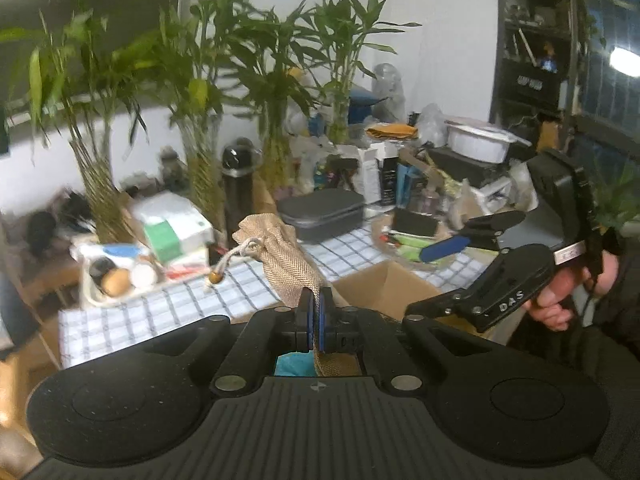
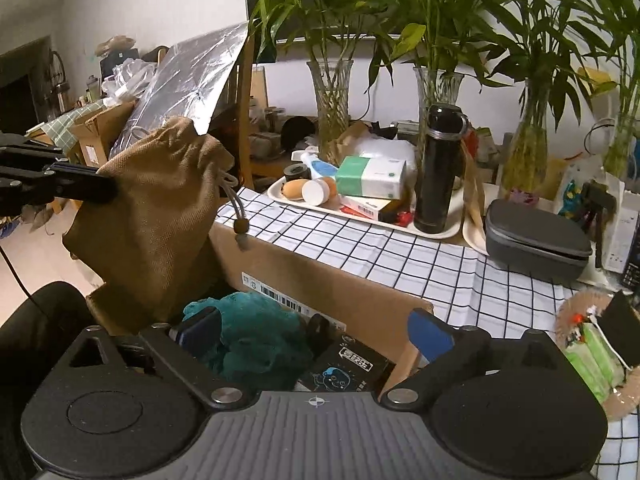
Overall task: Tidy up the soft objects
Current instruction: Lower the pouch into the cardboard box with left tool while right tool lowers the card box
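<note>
Clamping my left gripper (image 1: 316, 322) tight on the burlap pouch (image 2: 152, 216), I hold it over the cardboard box (image 2: 320, 292) on the desk (image 2: 440, 264); my right gripper (image 2: 316, 336) gapes wide, empty, above the teal cloth (image 2: 256, 336) inside.
</note>
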Available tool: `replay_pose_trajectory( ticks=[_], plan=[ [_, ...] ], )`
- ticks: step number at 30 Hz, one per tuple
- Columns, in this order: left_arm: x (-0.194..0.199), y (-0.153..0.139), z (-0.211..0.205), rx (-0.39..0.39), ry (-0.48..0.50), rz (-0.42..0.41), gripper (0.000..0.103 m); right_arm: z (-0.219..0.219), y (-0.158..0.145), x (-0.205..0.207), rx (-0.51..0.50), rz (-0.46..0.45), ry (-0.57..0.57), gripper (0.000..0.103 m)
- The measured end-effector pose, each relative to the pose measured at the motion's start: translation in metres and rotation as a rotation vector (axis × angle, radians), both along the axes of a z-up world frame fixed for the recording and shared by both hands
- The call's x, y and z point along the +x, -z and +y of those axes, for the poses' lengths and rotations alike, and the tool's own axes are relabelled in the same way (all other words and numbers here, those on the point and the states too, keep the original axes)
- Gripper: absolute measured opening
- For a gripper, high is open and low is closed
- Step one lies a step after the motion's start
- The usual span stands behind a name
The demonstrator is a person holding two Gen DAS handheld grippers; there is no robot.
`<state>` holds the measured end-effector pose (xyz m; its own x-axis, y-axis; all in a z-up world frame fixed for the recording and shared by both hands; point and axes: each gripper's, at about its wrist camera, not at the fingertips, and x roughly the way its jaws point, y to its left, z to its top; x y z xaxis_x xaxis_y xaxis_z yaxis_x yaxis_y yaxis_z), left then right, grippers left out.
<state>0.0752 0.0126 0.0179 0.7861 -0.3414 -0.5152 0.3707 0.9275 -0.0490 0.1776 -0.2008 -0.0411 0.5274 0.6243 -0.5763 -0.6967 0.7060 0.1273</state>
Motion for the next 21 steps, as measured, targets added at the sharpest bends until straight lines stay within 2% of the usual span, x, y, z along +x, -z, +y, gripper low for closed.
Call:
replay_pose_trajectory(
  ticks=[2, 4, 5, 6, 8, 10, 11, 21],
  plan=[
    [0.005, 0.015, 0.001, 0.046, -0.022, 0.05, 0.008, 0.002, 0.001, -0.001, -0.009, -0.002, -0.002, 0.099],
    [0.009, 0.032, 0.001, 0.134, -0.081, 0.105, 0.026, 0.003, 0.001, -0.001, -0.013, -0.003, -0.006, 0.099],
    [0.009, 0.037, 0.002, 0.156, -0.101, 0.119, 0.04, 0.003, 0.001, -0.002, -0.015, -0.004, -0.006, 0.099],
    [0.008, 0.042, 0.004, 0.168, -0.113, 0.125, 0.049, 0.003, 0.001, -0.001, -0.016, -0.005, -0.006, 0.099],
    [0.004, 0.047, 0.005, 0.184, -0.116, 0.123, 0.052, 0.004, 0.001, -0.002, -0.02, -0.007, -0.004, 0.1],
    [0.002, 0.049, 0.006, 0.202, -0.117, 0.121, 0.06, 0.005, 0.002, -0.002, -0.024, -0.007, -0.001, 0.1],
    [0.002, 0.05, 0.006, 0.208, -0.122, 0.121, 0.062, 0.006, 0.002, -0.001, -0.027, -0.007, -0.001, 0.101],
    [0.003, 0.053, 0.011, 0.183, -0.135, 0.144, 0.062, 0.017, 0.005, -0.001, -0.062, -0.013, -0.011, 0.103]
  ],
)
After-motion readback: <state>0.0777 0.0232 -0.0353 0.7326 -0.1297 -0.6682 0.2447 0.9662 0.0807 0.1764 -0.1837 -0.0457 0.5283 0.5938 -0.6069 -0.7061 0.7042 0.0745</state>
